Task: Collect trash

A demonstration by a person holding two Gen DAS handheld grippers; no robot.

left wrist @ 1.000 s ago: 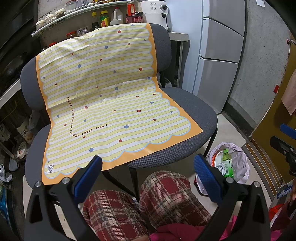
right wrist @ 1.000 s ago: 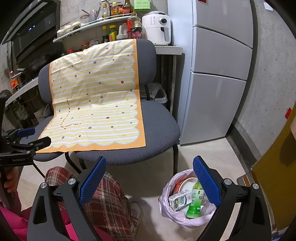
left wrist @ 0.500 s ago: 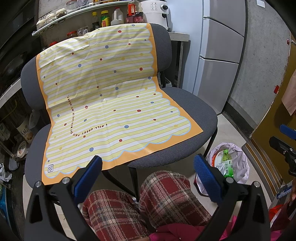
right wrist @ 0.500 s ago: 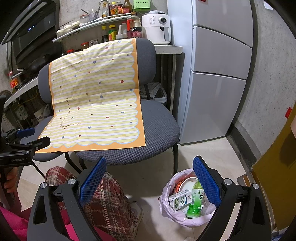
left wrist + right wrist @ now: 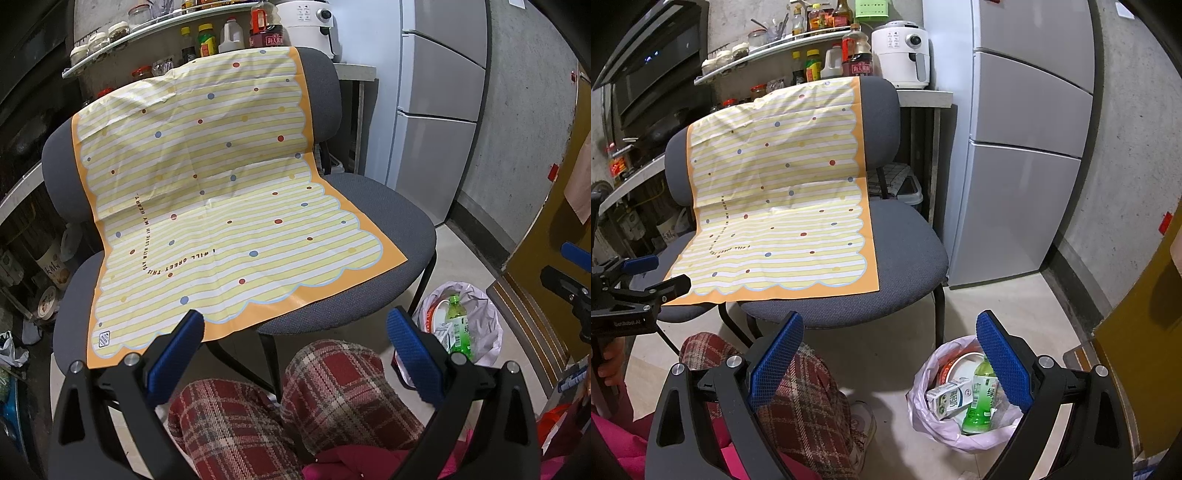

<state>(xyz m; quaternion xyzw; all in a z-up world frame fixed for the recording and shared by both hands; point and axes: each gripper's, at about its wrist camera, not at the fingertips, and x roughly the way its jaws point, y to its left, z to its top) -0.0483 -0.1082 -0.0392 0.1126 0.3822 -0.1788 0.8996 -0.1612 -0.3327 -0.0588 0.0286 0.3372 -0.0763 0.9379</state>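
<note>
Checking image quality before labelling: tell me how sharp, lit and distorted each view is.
Left wrist: sharp, fisheye bends the fridge, corners black, left shelving dim. Right wrist: sharp too, trash bag evenly lit, soft sheen on the fridge door, dark vignette at the edges.

Striped sheet (image 5: 221, 206) draped over grey chairs (image 5: 388, 221); trash bag (image 5: 945, 424) on floor (image 5: 1015, 306)

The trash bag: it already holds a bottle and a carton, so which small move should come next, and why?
Probably lower the right gripper toward the bag rim to close it: the sheet on the chairs bears no trash, and both grippers are open and empty.
</note>
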